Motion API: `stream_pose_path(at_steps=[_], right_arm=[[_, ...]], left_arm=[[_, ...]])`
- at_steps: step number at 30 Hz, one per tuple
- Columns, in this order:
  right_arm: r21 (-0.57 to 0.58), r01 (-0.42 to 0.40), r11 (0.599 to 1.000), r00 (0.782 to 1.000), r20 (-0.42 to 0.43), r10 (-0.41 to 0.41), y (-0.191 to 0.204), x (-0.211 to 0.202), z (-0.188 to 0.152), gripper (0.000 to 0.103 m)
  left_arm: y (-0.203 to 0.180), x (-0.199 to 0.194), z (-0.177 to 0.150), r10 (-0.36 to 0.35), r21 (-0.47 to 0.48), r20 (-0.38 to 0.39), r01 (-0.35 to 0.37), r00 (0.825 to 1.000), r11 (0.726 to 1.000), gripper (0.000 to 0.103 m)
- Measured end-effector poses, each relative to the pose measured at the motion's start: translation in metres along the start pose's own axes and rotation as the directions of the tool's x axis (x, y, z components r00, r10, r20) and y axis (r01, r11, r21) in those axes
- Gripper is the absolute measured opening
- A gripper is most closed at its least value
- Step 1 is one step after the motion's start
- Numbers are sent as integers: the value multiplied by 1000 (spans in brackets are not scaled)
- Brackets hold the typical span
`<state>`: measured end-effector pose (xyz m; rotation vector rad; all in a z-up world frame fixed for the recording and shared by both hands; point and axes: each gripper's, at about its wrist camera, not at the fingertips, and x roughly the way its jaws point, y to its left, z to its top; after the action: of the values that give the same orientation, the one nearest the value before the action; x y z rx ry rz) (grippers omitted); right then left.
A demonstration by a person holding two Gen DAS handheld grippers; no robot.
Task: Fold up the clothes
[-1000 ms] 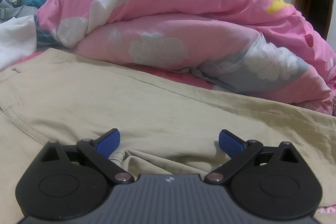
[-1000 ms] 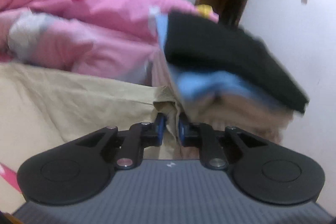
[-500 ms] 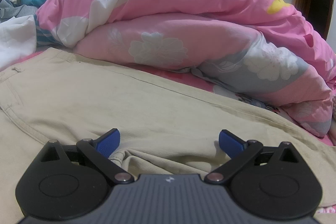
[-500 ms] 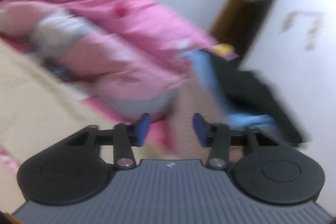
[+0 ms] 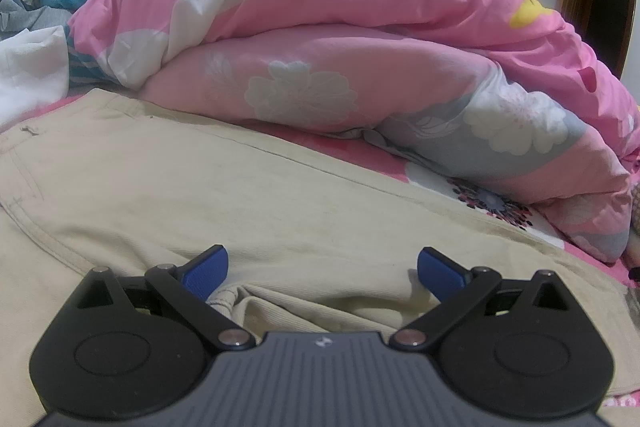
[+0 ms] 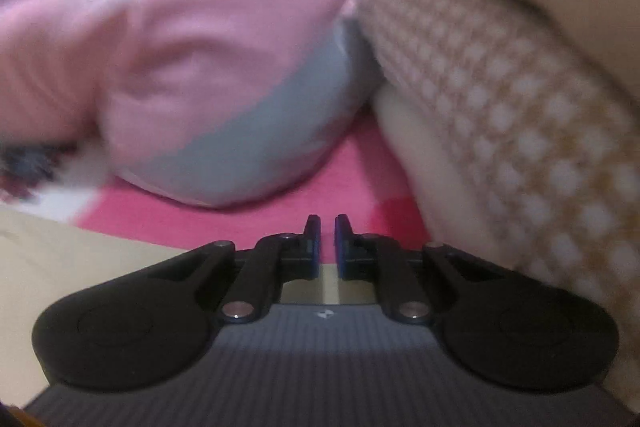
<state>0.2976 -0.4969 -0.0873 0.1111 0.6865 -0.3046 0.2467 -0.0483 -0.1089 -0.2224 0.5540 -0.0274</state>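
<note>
Now the tan pants [image 5: 208,195] lie spread flat on the bed [image 5: 400,167], in front of a big pink blanket [image 5: 360,39] that is piled up behind them. The left gripper [image 5: 322,273] sits low over the pants with its jaws wide apart, and a bunched fold of the tan cloth lies between them, but the blue pads [image 5: 206,271] do not press on it. The right gripper [image 6: 327,243] has just been closing its jaws, and they are now almost together with nothing between them. It points at the pink sheet, near a dotted knit cloth [image 6: 500,115] on its right.
</note>
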Motion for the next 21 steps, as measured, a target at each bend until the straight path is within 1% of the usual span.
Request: stream_pose_path(at_steps=[1,2,3,4,5,7,9,10,11,12,14,15,16,17,18,20,21], right_arm=[[4,-70,998,998,2,70,5,-10,-3,7],[9,-170,985,985,-8,170,13,-18,-7,9],[6,-263,965,964,-41,263,22,-19,-11,9],[7,-353,936,933,-73,352,32,-19,-16,7],[8,-414,910,905,-104,412,40,-17,-20,6],[5,-356,935,925,-138,353,45,2,-24,0],[101,-239,966,964,-93,248,27,11,-15,0],[137,-153,979,984,-75,164,19,13,-11,0],[126,2,992,998,-60,5,13,10,-7,5],[96,61,994,997,-47,-56,10,2,-7,7],[63,-22,998,999,-28,24,4,-24,-18,6],[61,-99,993,994,-29,101,2,-41,-30,6],[58,-172,983,984,-32,174,-1,-57,-42,7],[51,-222,974,974,-40,225,-6,-70,-55,8],[47,-237,970,969,-52,240,-12,-77,-67,8],[76,-173,982,982,-66,178,-39,-79,-89,7],[138,-144,980,988,-41,151,-63,-82,-95,5]], left_arm=[[0,0,0,0,0,-1,0,1000,1000,101],[0,0,0,0,0,-1,0,1000,1000,101],[0,0,0,0,0,-1,0,1000,1000,101],[0,0,0,0,0,-1,0,1000,1000,101],[0,0,0,0,0,0,0,1000,1000,101],[0,0,0,1,0,1,-1,1000,1000,101],[1,-1,0,-1,-3,3,1,1000,1000,101],[1,-1,0,-1,-4,3,1,1000,1000,101],[1,-1,0,-1,-4,2,1,1000,1000,101],[1,-1,0,-1,-4,1,1,1000,1000,101],[1,-1,0,-1,-5,0,1,1000,1000,101],[0,-1,0,-1,-6,-1,1,1000,1000,101],[0,-1,0,0,-6,-1,0,1000,1000,101],[0,-1,0,0,-5,-2,0,1000,1000,101],[0,-1,0,1,-5,-1,-1,1000,1000,101],[0,-1,0,2,-3,-1,-2,1000,1000,101],[0,-1,0,3,-3,-1,-3,1000,1000,101]])
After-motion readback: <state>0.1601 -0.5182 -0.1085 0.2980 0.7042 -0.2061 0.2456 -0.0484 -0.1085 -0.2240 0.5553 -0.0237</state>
